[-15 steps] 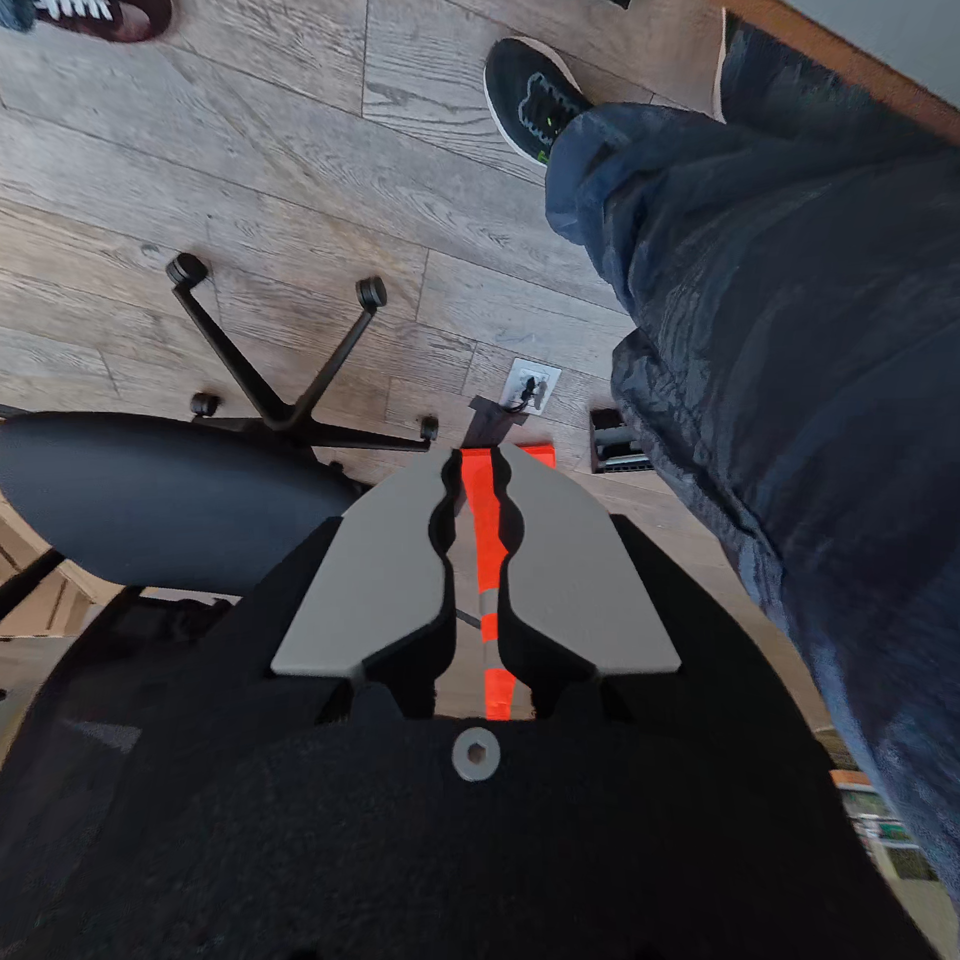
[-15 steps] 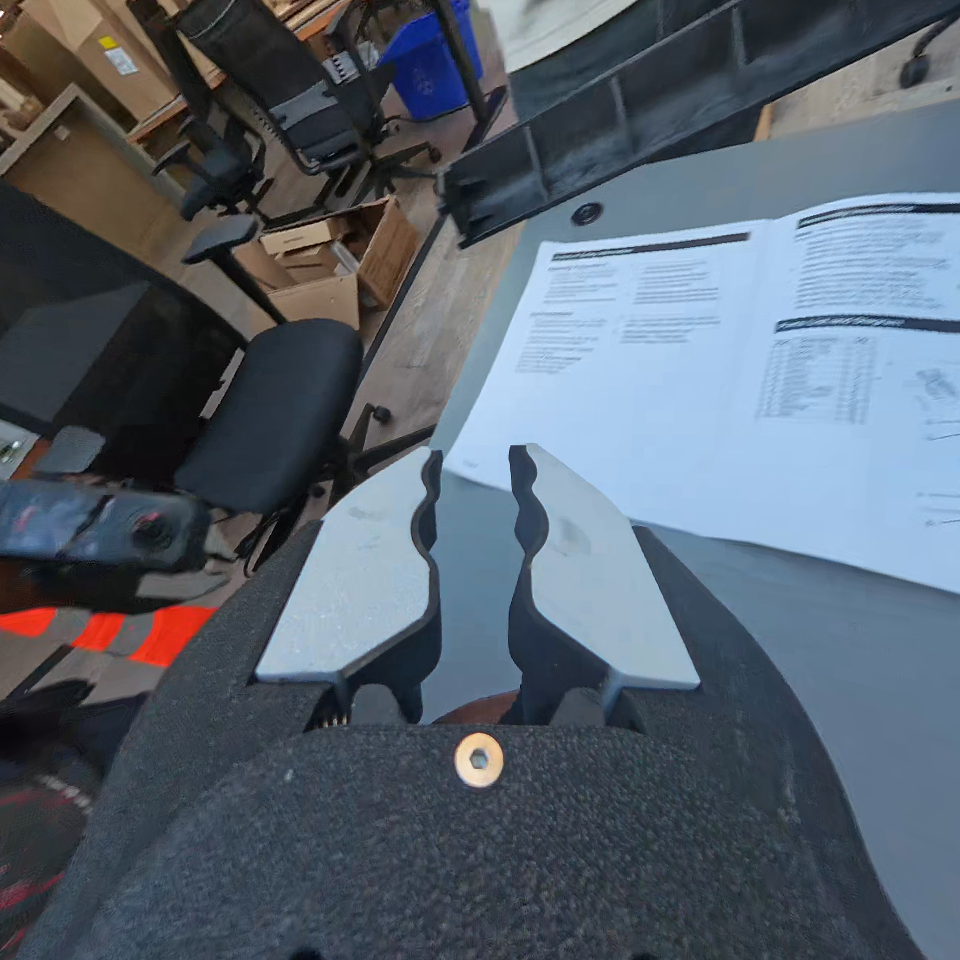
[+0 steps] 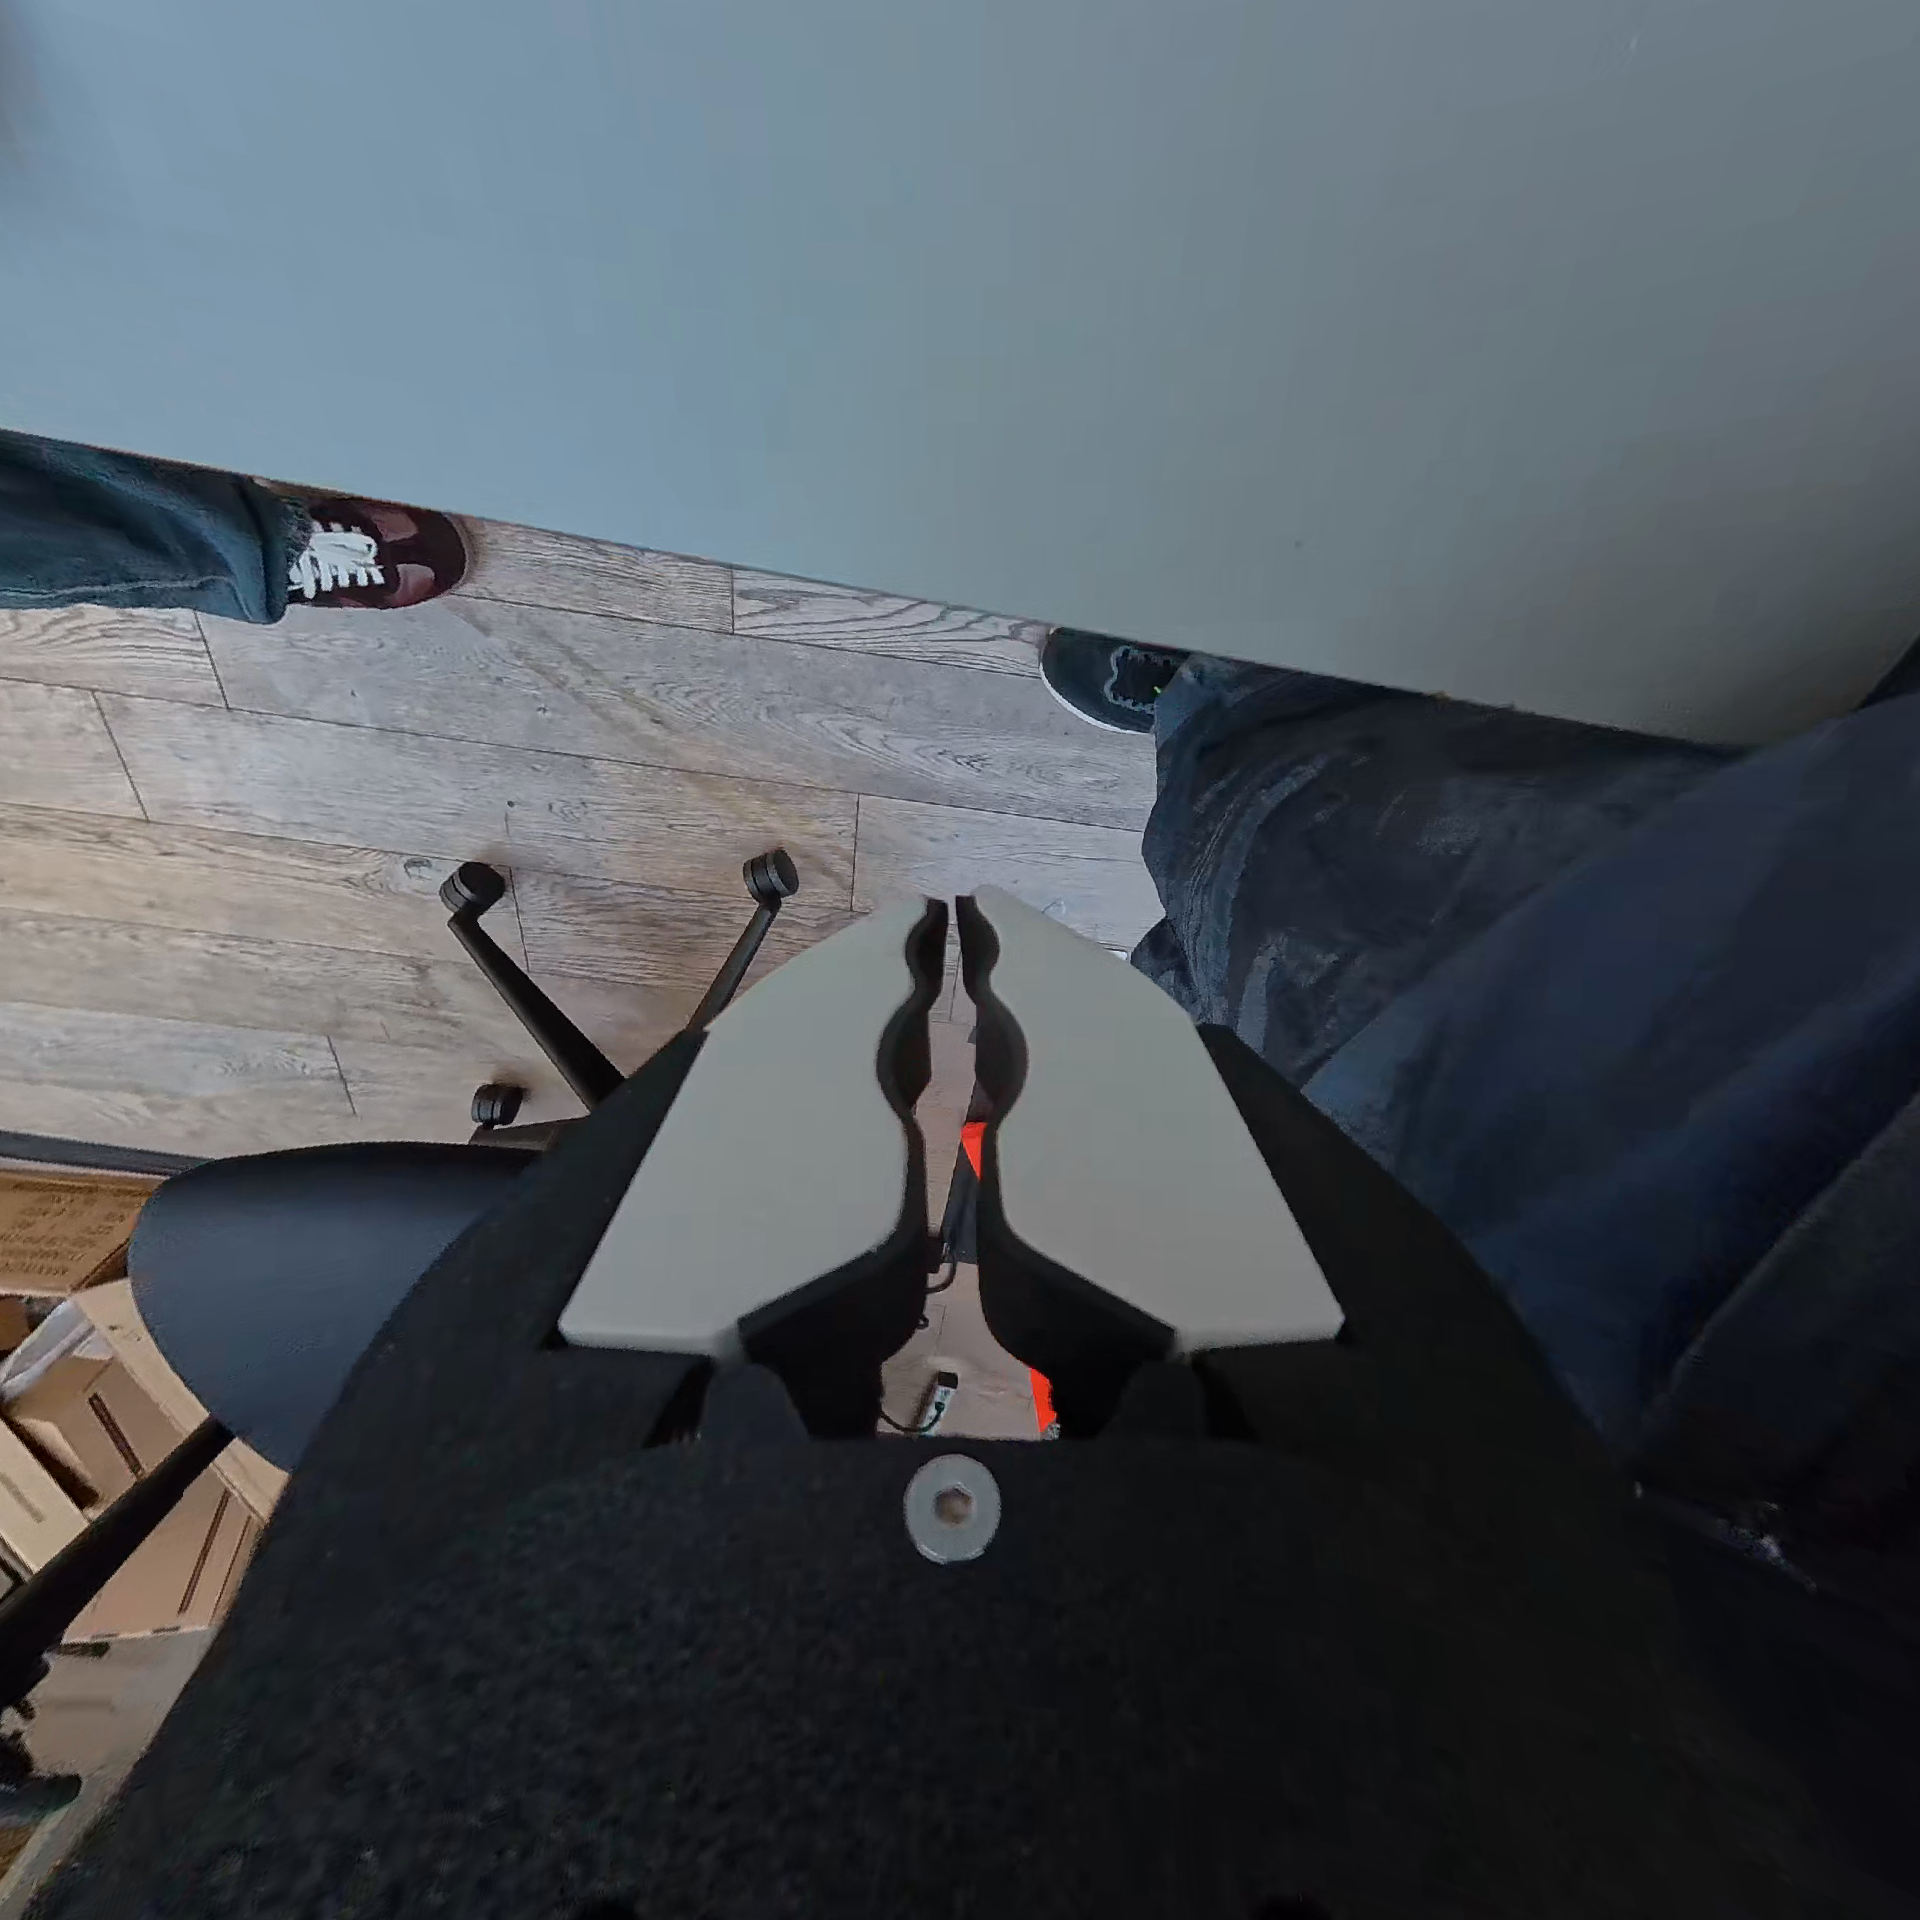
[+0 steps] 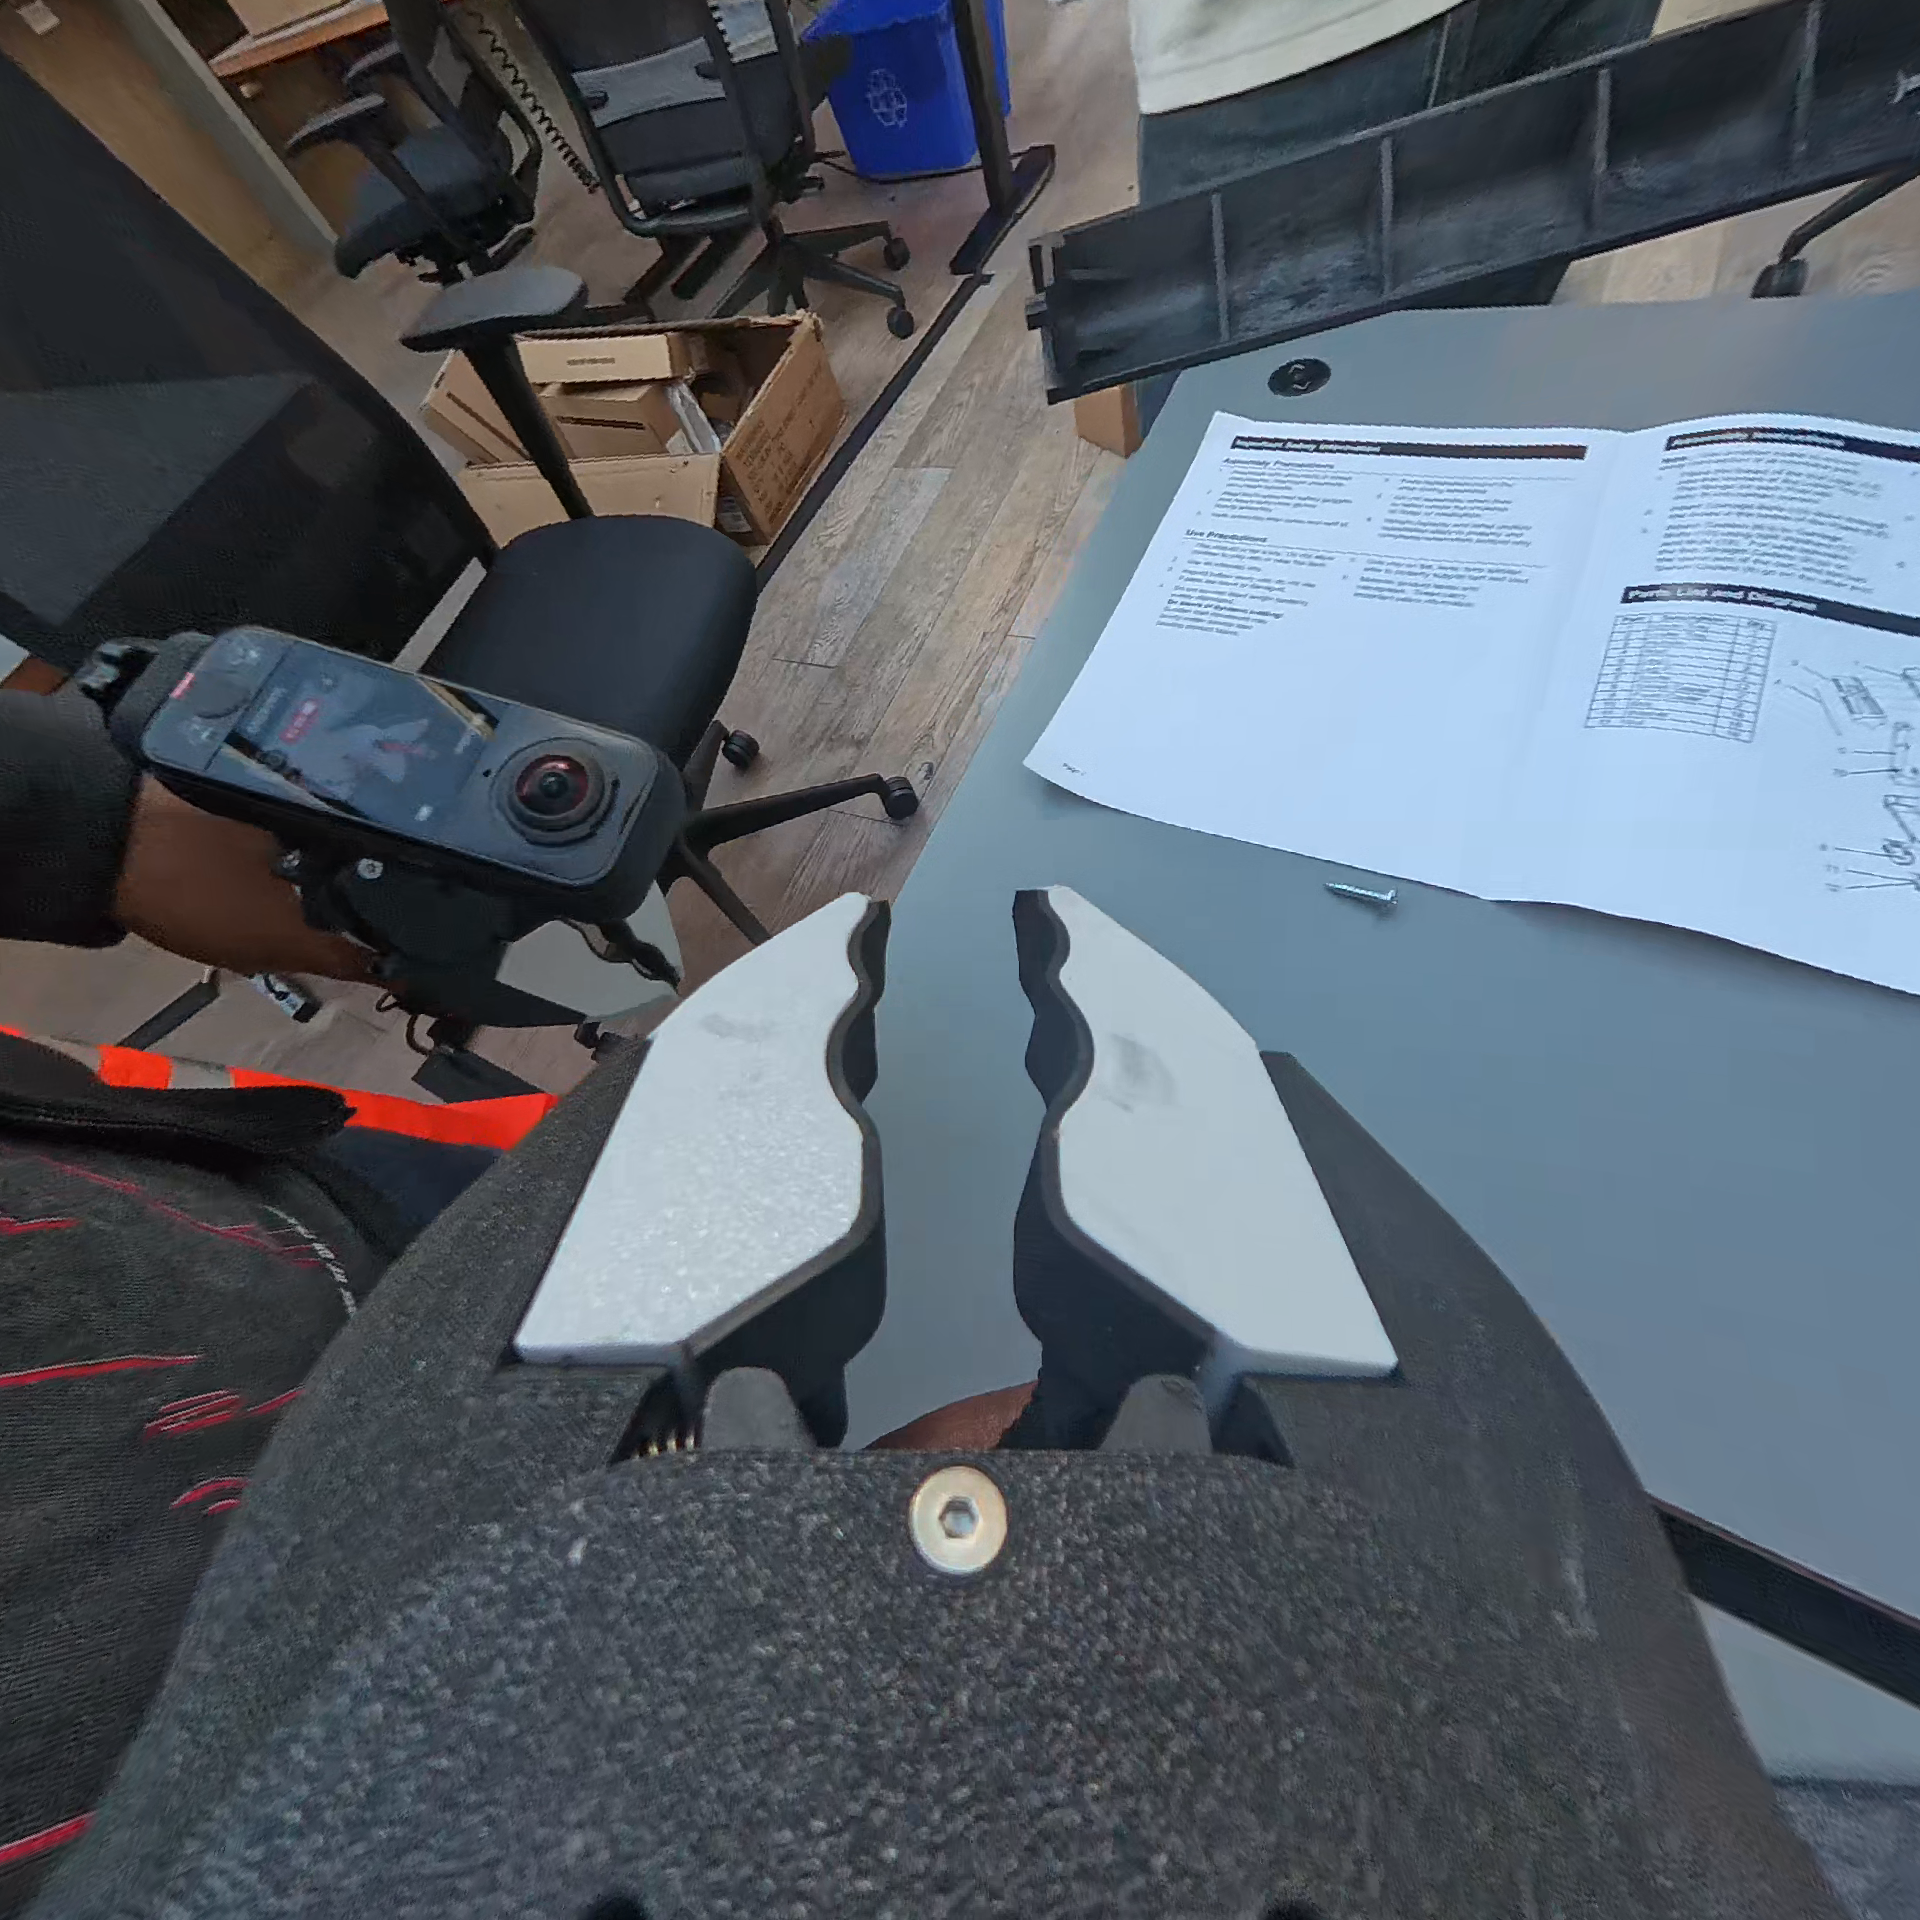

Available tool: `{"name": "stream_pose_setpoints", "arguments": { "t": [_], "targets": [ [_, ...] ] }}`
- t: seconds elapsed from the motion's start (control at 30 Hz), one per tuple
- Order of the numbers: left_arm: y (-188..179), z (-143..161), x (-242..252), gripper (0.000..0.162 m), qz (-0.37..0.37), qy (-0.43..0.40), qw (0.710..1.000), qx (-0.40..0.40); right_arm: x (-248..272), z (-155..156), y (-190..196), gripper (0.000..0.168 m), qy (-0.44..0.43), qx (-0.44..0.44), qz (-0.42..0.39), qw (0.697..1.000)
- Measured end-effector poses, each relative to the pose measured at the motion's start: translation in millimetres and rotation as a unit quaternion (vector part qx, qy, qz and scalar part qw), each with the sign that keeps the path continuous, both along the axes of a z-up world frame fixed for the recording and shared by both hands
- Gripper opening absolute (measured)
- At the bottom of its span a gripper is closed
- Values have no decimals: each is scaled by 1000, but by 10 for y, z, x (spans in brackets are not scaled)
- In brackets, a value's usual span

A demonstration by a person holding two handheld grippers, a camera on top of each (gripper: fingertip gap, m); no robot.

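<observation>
My left gripper point(image 3: 951, 912) is shut and empty, its fingertips almost touching. It points down at the wood floor point(image 3: 623, 769) beside the grey table's edge point(image 3: 935, 312). In the right wrist view it is held in a hand at the left, with its black camera point(image 4: 416, 769) on top. My right gripper point(image 4: 951, 902) is open and empty, just above the grey table point(image 4: 1455, 1143) near its left edge. A small screw point(image 4: 1361, 896) lies on the table ahead and to the right of it. An open white paper booklet point(image 4: 1403, 707) lies just behind the screw.
A long black ribbed part point(image 4: 1455, 197) juts over the table's far end. A black office chair point(image 4: 603, 623) stands left of the table, also in the left wrist view point(image 3: 312, 1257). Cardboard boxes point(image 4: 644, 416) and a blue bin point(image 4: 914, 94) lie behind. A person's legs point(image 3: 1558, 987) stand close on the right. The grippers' ends are close to 25 cm from one another. My right gripper's tips are some 25 cm from the small screw point(image 4: 1361, 896).
My left gripper has swung up toward the table edge and its jaws have closed. It has risen beside my right gripper, whose view has shifted so the screw now shows.
</observation>
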State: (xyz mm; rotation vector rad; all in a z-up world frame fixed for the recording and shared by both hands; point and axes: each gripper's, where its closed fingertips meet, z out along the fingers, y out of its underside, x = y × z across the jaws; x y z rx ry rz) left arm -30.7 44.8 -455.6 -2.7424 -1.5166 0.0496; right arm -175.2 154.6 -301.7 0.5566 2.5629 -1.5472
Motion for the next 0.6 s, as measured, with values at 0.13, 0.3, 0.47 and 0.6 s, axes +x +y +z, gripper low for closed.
{"name": "stream_pose_setpoints", "arguments": {
  "t": [0.13, 0.3, 0.47, 0.6],
  "targets": [
    [-196, -109, 441, 2, 4, -13, 1000, 11, 190, 34, -11, 25, 4, 16, -42, 999],
    [-515, -349, 1204, 0, 70, -31, 996, 35, 634, 30, -189, 25, 1, 33, -61, 998],
    [-713, -701, 2147, 0, 122, -92, 987, 42, 982, 20, -316, 25, 19, 61, -47, 997],
    [-720, -808, 2596, 0, 143, -126, 980, 60, 1085, 77, -320, 25, 26, 70, -57, 996]
  ]
}}
